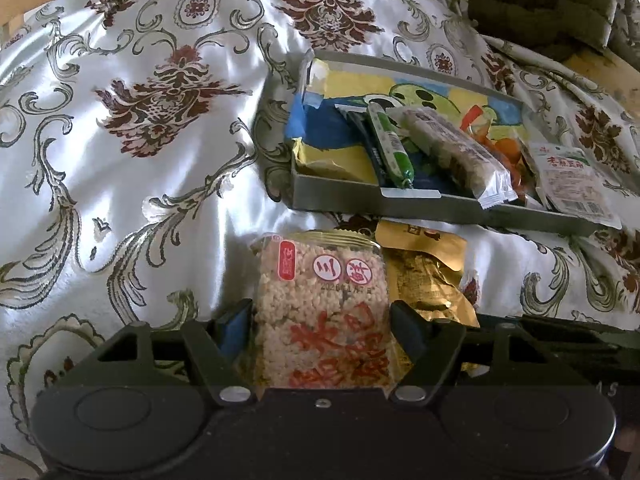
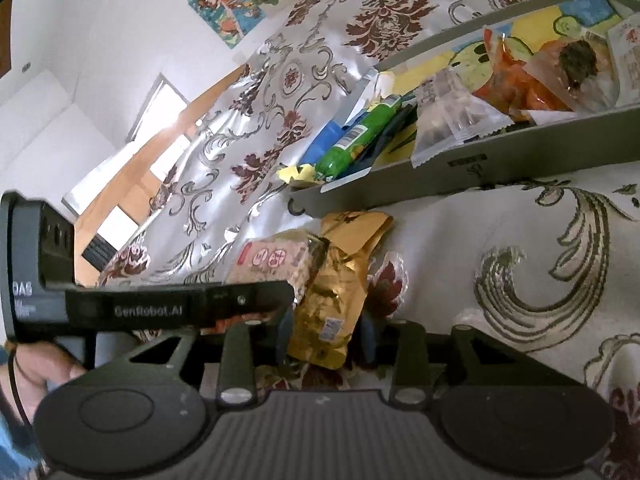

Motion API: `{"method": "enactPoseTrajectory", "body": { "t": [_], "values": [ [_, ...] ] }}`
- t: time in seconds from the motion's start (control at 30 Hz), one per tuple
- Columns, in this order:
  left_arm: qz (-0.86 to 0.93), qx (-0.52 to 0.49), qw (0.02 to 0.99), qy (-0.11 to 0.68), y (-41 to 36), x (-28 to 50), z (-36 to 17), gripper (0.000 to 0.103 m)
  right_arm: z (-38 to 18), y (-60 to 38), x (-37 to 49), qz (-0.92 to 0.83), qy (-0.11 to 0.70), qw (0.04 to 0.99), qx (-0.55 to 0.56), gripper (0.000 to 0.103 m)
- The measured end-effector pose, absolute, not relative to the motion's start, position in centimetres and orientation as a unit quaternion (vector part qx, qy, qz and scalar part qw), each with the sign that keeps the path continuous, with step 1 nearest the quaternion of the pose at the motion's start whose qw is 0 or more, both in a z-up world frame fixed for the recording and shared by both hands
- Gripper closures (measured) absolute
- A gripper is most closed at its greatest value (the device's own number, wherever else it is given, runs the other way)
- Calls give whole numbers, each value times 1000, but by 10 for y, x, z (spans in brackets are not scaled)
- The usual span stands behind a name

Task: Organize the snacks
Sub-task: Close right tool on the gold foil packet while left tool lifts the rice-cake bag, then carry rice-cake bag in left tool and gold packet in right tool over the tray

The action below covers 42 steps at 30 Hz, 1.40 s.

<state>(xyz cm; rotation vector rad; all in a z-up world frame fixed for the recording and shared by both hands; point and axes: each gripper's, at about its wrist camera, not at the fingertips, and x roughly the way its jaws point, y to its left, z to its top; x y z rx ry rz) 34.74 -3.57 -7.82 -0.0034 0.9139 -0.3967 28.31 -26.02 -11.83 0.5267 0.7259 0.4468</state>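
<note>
Left gripper (image 1: 322, 322): clenched on the puffed-rice bar (image 1: 322, 312).
Right gripper (image 2: 326, 330): grasped the gold packet (image 2: 332, 300).
Tray (image 1: 420, 202): held snacks, just beyond both.

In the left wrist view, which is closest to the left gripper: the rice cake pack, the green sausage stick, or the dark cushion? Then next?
1. Rice cake pack, between the left gripper fingers.
2. Green sausage stick, inside the grey tray.
3. Dark cushion, top right corner.

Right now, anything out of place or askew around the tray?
Yes. A white snack packet hangs over the grey tray's near rim at its right end, and a clear-wrapped bar pokes over that rim too. Nothing looks spilled or torn.
</note>
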Motion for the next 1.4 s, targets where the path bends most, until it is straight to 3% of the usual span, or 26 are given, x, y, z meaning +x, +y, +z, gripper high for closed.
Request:
{"method": "enactPoseTrajectory", "body": {
  "t": [0.1, 0.27, 0.53, 0.7, 0.97, 1.4],
  "values": [
    [-189, -3, 880, 435, -35, 346, -78, 30, -120, -262, 285, 208, 349, 877, 258, 80],
    [-181, -9, 886, 428, -35, 339, -76, 30, -119, -267, 284, 227, 341, 867, 284, 93],
    [-200, 33, 889, 410, -43, 324, -75, 31, -118, -260, 287, 231, 344, 865, 282, 85],
    [-189, 26, 892, 409, -42, 326, -75, 31, -121, -263, 288, 217, 343, 866, 293, 94],
    [-163, 1, 901, 403, -36, 318, -64, 32, -95, -242, 271, 208, 320, 902, 199, 101],
    [-153, -19, 917, 367, -51, 301, -21, 32, -59, -267, 239, 173, 277, 921, 210, 101]
  ]
}}
